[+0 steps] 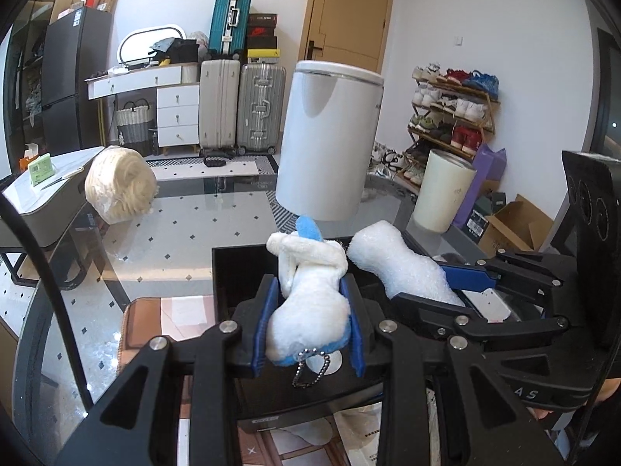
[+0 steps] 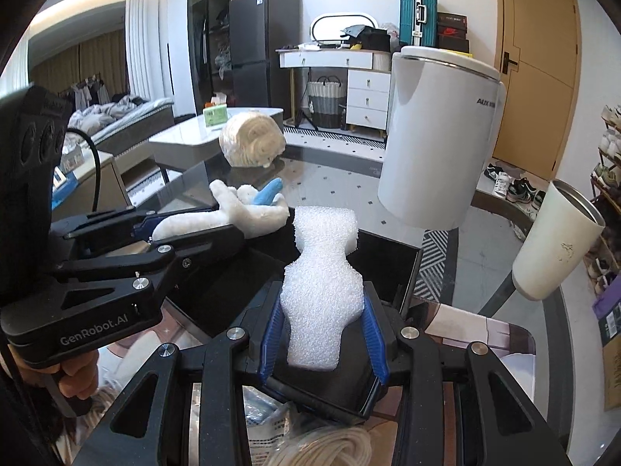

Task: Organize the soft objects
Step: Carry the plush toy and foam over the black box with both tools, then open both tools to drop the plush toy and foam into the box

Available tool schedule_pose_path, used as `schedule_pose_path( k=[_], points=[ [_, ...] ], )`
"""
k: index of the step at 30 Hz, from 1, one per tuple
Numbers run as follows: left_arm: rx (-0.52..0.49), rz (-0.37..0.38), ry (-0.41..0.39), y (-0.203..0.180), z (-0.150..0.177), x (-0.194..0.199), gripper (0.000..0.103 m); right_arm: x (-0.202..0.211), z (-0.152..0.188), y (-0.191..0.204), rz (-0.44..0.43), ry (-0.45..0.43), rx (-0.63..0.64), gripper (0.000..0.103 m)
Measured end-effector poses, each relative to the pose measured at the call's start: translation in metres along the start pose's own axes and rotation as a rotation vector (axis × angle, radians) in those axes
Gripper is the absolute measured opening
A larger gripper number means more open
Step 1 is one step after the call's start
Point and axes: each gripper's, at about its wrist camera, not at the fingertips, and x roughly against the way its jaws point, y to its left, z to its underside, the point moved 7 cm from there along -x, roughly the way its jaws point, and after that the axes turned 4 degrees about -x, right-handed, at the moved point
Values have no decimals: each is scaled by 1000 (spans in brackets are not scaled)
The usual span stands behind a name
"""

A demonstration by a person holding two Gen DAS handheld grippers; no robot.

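My left gripper (image 1: 310, 310) is shut on a white plush toy (image 1: 310, 303) with a blue ear and a ball chain, held over an open black box (image 1: 229, 272). My right gripper (image 2: 324, 318) is shut on a white foam piece (image 2: 322, 291), also held over the black box (image 2: 399, 260). The foam piece (image 1: 396, 268) and right gripper (image 1: 465, 277) show at the right of the left wrist view. The plush toy (image 2: 248, 213) and left gripper (image 2: 194, 229) show at the left of the right wrist view. A cream yarn bundle (image 1: 120, 182) lies on the glass table at far left.
A large white cylindrical appliance (image 1: 326, 136) stands behind the box on the glass table (image 1: 174, 240). A white tumbler (image 1: 442, 190) stands to its right. A white rope coil (image 2: 330, 446) lies below the right gripper. Suitcases, drawers and a shoe rack line the far wall.
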Motion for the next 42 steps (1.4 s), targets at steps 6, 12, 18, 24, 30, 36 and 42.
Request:
schedule_pose_path(
  k=[6,12,18,24,30,36,42],
  points=[
    [-18,4,59,-2,5,-10,31,-13,1,0,19,41,27,38],
    [-28,12,123,-6,14,-17,31,-19,2,-4,23,65,37,38],
    [-54,3,137,-11,16,-16,31,-21,3,-4,17,88,42,38],
    [-54,3,148,-10,18,-14,32,-21,4,-3,4,101,45,39],
    [-35,32,165,-11,18,-9,41,-15,6,1,-2,95,87,62],
    [-22,25,74,-10,9,22,79,13,0,-6,31,22,73,89],
    [-9,0,-10,-5,4,56,103,52,5,-14,25,-40,-13,102]
  ],
)
